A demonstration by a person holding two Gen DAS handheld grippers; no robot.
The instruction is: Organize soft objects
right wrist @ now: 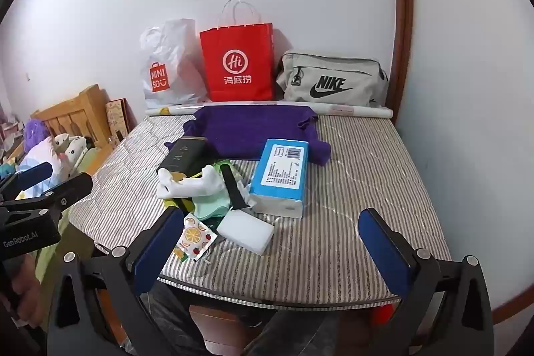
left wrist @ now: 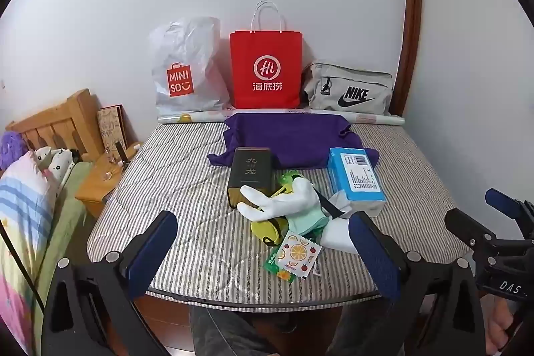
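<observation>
White glove (left wrist: 283, 199) in pile, beyond spread left gripper (left wrist: 263, 242)

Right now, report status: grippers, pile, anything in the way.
Left gripper open, right gripper open, both empty, short of the pile. Glove tops the pile, untouched. Dark tin and tissue pack flank it.

Three bags stand at the wall: one white plastic Miniso bag (left wrist: 185, 69), one red paper bag (left wrist: 266, 69), one grey Nike pouch (left wrist: 348, 89). One purple cloth (left wrist: 290, 135), one dark rectangular tin (left wrist: 249, 174), one blue tissue pack (left wrist: 356, 177), one white sponge block (right wrist: 245, 231), one fruit-print sachet (left wrist: 297, 252)
</observation>
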